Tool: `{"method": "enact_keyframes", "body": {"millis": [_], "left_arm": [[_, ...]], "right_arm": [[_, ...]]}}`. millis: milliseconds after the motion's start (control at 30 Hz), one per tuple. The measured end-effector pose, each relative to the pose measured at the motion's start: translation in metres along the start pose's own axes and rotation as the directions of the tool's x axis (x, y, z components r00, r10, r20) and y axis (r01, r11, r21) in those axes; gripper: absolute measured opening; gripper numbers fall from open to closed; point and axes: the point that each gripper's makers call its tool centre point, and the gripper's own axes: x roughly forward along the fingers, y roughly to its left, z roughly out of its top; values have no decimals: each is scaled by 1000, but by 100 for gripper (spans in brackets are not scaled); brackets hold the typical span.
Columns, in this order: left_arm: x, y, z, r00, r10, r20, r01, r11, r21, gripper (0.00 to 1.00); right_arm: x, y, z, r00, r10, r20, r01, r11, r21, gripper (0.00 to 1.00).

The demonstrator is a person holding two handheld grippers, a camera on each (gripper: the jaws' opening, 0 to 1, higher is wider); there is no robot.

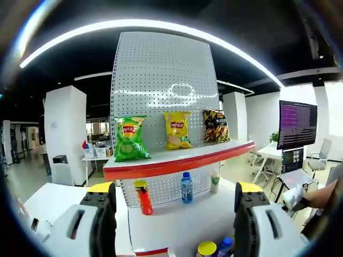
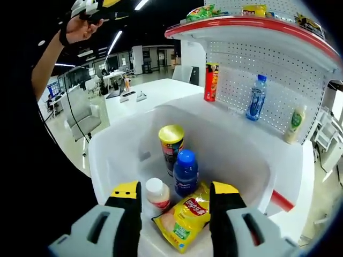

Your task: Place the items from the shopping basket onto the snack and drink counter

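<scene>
The right gripper (image 2: 174,201) hangs with jaws apart, gripping nothing, over the white plastic shopping basket (image 2: 118,147). Inside it, a yellow crinkly chip bag (image 2: 185,219) lies at 6 o'clock, a blue-capped bottle (image 2: 185,172) sits at centre, and a gold-lidded chip can (image 2: 171,145) stands at 12. The left gripper (image 1: 174,201), jaws apart and bare, faces the red-edged white counter shelf (image 1: 177,160).

Left gripper view: yellow-lidded can (image 1: 206,249) and blue-capped bottle (image 1: 225,247) cut off by bottom edge; monitor (image 1: 297,124) text too small to read.
Right gripper view: yellow chip bag (image 2: 185,217) partly hidden between jaws; small white-capped bottle (image 2: 156,193) label unreadable; top-shelf bags (image 2: 203,12) cut off by upper edge.
</scene>
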Motion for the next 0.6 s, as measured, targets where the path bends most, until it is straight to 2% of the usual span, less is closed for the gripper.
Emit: {"method": "enact_keyframes", "body": {"millis": [167, 267, 467, 600], "left_arm": [[-6, -1, -14, 1000, 5, -18, -5, 1000, 3, 90], [-8, -1, -28, 999, 12, -44, -12, 1000, -8, 90], [-13, -18, -52, 996, -24, -91, 23, 1000, -17, 90], [-16, -30, -62, 993, -49, -107, 48, 999, -7, 89]], "right_arm": [[3, 2, 0, 1000, 8, -2, -8, 1000, -5, 49], [5, 3, 2, 1000, 11, 0, -11, 1000, -6, 49], [7, 2, 3, 1000, 12, 2, -12, 1000, -7, 49], [7, 0, 3, 1000, 9, 4, -9, 1000, -4, 49]]}}
